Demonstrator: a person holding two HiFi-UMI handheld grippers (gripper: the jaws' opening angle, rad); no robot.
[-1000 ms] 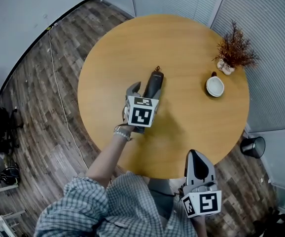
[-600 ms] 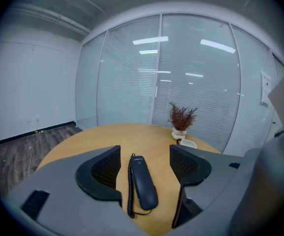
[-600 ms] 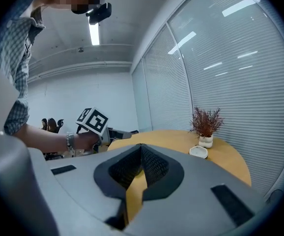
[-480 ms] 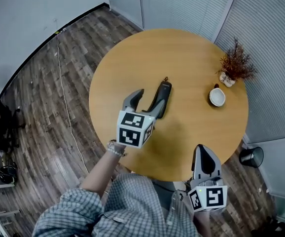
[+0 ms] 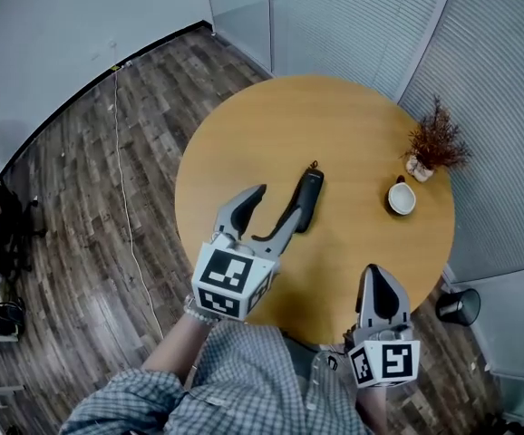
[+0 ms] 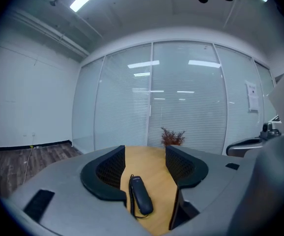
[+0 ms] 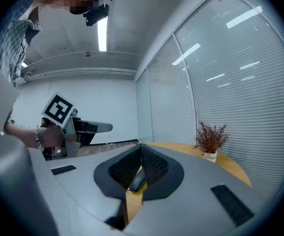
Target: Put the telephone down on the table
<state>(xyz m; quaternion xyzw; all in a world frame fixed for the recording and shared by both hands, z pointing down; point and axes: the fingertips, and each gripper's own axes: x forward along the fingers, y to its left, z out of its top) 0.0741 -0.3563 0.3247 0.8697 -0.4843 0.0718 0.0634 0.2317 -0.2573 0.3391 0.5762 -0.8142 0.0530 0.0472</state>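
Finding telephone flat on table, near centre. We note left gripper raised over its near end, jaws apart and closing, nothing between pads (handset lies beyond them, untouched). Right gripper at table's near edge, jaws together, empty. We judge placement done; only clearing away remains.

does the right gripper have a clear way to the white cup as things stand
Probably yes: only bare table lies between the right gripper and the white cup, nothing standing in between.
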